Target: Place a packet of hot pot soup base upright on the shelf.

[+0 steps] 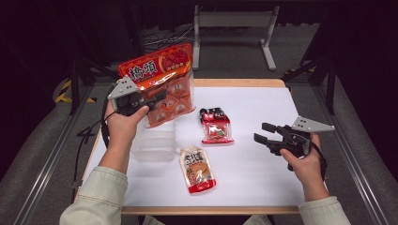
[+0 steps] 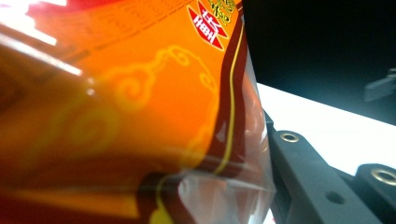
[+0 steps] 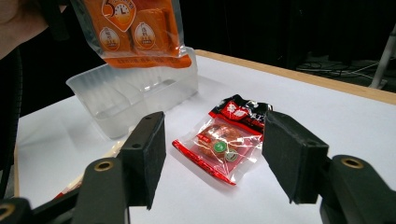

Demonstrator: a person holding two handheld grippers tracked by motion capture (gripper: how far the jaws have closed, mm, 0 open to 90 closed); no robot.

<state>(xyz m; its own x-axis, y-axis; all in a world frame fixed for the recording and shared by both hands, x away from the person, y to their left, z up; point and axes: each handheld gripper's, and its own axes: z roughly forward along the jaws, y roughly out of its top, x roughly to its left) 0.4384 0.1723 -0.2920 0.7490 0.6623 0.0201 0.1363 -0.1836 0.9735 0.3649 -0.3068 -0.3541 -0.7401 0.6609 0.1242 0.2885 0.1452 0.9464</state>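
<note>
The left claw [image 1: 149, 101] is clamped on a large orange snack bag [image 1: 162, 82] and holds it in the air, upright, with its lower edge just above the clear plastic tub [image 1: 155, 143]. In the left gripper view the bag's film [image 2: 140, 107] lies against one black jaw. The right claw [image 1: 264, 132] holds nothing; its jaws stand wide apart, hovering above the white tabletop [image 1: 263, 173], well to the right of the tub. Between the tub and that claw lies a small red packet [image 1: 216, 125]. A red pouch [image 1: 197, 169] lies just beside the tub's near corner.
</note>
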